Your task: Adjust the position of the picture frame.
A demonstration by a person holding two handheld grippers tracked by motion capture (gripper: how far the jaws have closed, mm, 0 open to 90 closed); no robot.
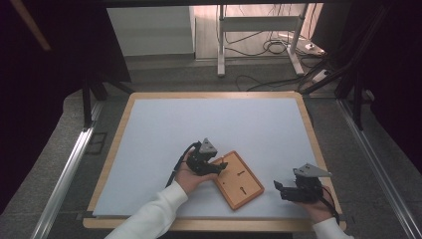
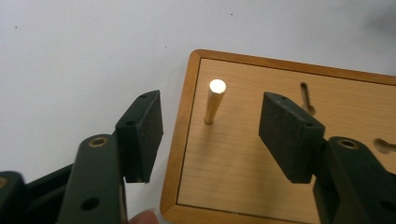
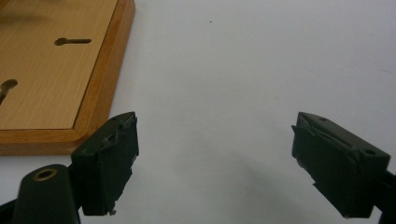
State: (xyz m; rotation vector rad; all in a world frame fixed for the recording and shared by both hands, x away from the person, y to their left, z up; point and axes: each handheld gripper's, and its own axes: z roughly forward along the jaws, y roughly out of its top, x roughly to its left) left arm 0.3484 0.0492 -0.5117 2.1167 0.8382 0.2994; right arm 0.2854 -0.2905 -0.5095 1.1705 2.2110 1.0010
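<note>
No brand, label or legible writing appears on any item before you.

Start with the table (image 1: 149,149): a pale, matte white top framed by a light wooden edge.

On it lies the wooden board (image 1: 239,180), near your edge of the table and slightly right of centre, between your 2 hands and turned at an angle to the table edge. It is a flat rectangular panel with rounded corners, a darker raised frame and a lighter grained inner field. The inner field carries 2 dark keyhole-shaped slots (image 3: 72,41). In the left gripper view, 1 brass-coloured peg (image 2: 215,101) stands upright in the inner field near a corner of the board, its flat top catching the light.

Your left gripper (image 1: 220,166) sits at the board's left corner, over its frame. In the left gripper view its jaws stand apart, 1 on either side of the peg. The left pad (image 2: 144,133) hangs over the white top just outside the frame, and the right pad hangs over the inner field. Neither pad touches the peg. A fingertip shows at the lower edge of that view.

Your right gripper (image 1: 278,189) rests well right of the board, near the table's right edge. Its jaws are spread wide over bare white surface with nothing between them; the board's corner lies just beside its left jaw.
</note>
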